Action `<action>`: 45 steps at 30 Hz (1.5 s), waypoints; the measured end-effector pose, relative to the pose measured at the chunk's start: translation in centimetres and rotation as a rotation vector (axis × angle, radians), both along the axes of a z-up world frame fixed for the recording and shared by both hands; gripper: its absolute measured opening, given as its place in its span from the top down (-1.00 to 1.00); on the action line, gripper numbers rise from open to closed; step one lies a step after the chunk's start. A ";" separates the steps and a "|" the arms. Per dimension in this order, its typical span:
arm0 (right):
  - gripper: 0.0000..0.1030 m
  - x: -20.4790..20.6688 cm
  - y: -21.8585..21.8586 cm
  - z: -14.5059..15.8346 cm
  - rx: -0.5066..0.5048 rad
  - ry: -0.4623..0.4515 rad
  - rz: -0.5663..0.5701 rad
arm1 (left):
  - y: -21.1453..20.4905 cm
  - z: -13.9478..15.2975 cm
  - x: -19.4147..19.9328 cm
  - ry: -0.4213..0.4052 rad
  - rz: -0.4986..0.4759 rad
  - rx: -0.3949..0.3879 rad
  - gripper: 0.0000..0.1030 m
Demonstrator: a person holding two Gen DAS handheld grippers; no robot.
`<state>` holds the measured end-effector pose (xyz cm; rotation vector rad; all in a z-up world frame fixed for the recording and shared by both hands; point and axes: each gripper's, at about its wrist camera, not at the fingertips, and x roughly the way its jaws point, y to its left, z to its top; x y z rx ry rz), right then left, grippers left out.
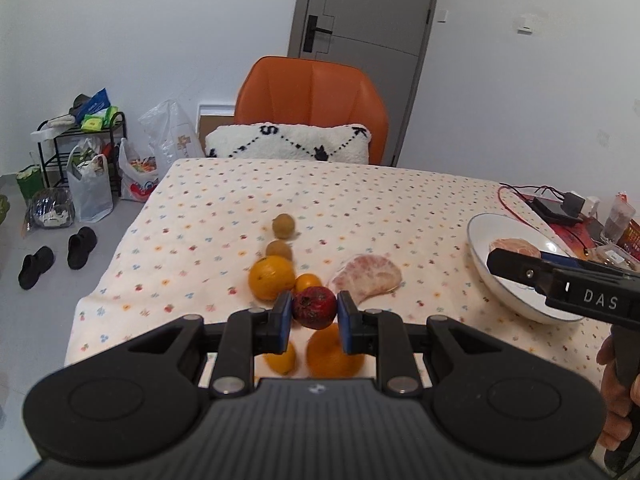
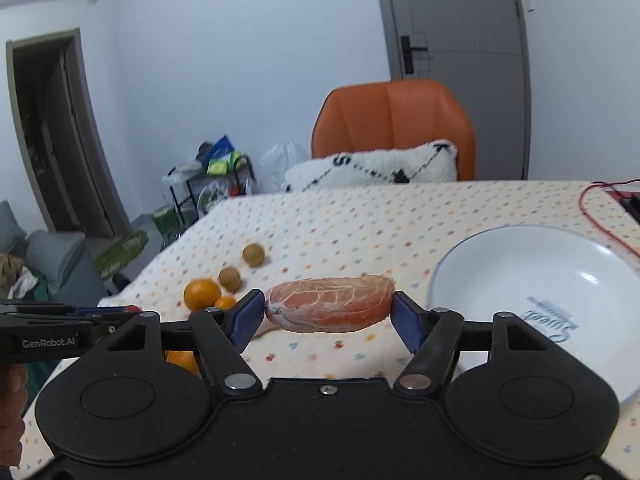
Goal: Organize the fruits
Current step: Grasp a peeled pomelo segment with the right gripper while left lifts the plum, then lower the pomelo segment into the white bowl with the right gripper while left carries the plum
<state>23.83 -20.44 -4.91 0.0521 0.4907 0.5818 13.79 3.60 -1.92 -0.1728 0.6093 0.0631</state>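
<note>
On the left, the left gripper [image 1: 313, 318] has its jaws clamped on a small dark-red fruit [image 1: 314, 307], lifted above the oranges [image 1: 271, 277] on the counter [image 1: 360, 208] — firm, round, could roll out. Right gripper [image 2: 328, 317] pinches a peeled pomelo segment [image 2: 330, 304] end to end near the white plate [image 2: 532, 280] — soft, tears easily; hold lightly mid-body.

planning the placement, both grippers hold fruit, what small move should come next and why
Probably carry the right gripper, shut on the peeled pink pomelo segment, rightward over the white round plate and release there: the plate is empty beside it. The left gripper holds its dark red fruit.
</note>
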 end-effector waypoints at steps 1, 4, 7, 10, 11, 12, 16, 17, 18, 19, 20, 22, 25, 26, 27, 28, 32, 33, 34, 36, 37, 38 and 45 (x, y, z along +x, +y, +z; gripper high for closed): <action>-0.28 0.0 -0.6 0.1 0.008 -0.004 -0.010 | -0.6 0.1 0.2 -0.003 -0.009 0.003 0.57; -0.29 0.1 -2.0 0.2 0.025 -0.007 -0.038 | -2.1 0.4 0.6 -0.010 -0.040 0.007 0.57; -0.28 0.2 -3.4 0.0 0.032 -0.004 -0.062 | -3.6 0.4 1.2 -0.011 -0.072 0.011 0.57; -0.29 0.4 -4.8 -0.2 0.039 -0.003 -0.086 | -5.1 0.4 2.0 -0.010 -0.100 0.013 0.57; -0.29 0.5 -5.2 -0.3 0.042 -0.003 -0.094 | -5.5 0.4 2.2 -0.009 -0.108 0.014 0.57; -0.28 0.5 -5.6 -0.3 0.043 -0.002 -0.102 | -6.0 0.4 2.4 -0.009 -0.115 0.015 0.57; -0.29 0.8 -7.5 -0.8 0.047 0.001 -0.137 | -7.7 0.1 3.5 0.003 -0.141 0.024 0.57; -0.29 0.9 -8.0 -0.9 0.049 0.003 -0.146 | -8.3 0.0 3.8 0.007 -0.148 0.028 0.57; -0.29 1.0 -8.5 -1.1 0.050 0.005 -0.155 | -8.7 0.0 4.0 0.010 -0.154 0.031 0.57; -0.29 1.1 -9.1 -1.3 0.050 0.007 -0.165 | -9.3 0.0 4.3 0.012 -0.162 0.032 0.57; -0.29 1.1 -9.6 -1.4 0.050 0.010 -0.175 | -9.7 -0.1 4.5 0.012 -0.169 0.032 0.57; -0.29 1.3 -10.5 -1.7 0.052 0.018 -0.187 | -10.8 -0.1 5.1 0.013 -0.182 0.034 0.57; -0.29 1.6 -11.8 -2.2 0.042 0.026 -0.205 | -12.3 -0.3 5.8 0.017 -0.204 0.038 0.57; -0.29 1.6 -12.2 -2.4 0.036 0.028 -0.211 | -12.8 -0.3 6.1 0.019 -0.210 0.039 0.57; -0.29 1.7 -12.5 -2.5 0.033 0.032 -0.215 | -13.3 -0.4 6.3 0.023 -0.216 0.041 0.57; -0.29 1.8 -12.8 -2.7 0.031 0.036 -0.216 | -13.7 -0.5 6.6 0.026 -0.222 0.043 0.57; -0.29 2.1 -13.6 -3.3 0.019 0.046 -0.220 | -15.3 -0.7 7.4 0.034 -0.240 0.055 0.57; -0.29 2.2 -13.8 -3.4 0.014 0.048 -0.221 | -15.6 -0.7 7.7 0.036 -0.242 0.057 0.57; -0.29 2.3 -13.9 -3.5 0.014 0.049 -0.218 | -15.9 -0.7 7.9 0.039 -0.244 0.060 0.57; -0.30 2.5 -14.0 -3.6 0.014 0.049 -0.199 | -16.5 -0.8 8.3 0.046 -0.248 0.066 0.57; -0.32 2.4 -14.0 -3.5 0.011 0.048 -0.186 | -16.8 -0.9 8.5 0.048 -0.250 0.069 0.57; -0.37 2.3 -14.1 -3.4 0.015 0.040 -0.179 | -17.1 -0.9 8.7 0.052 -0.254 0.073 0.57; -0.45 2.1 -15.6 -3.3 0.045 0.027 -0.175 | -18.8 -1.5 9.9 0.078 -0.281 0.086 0.56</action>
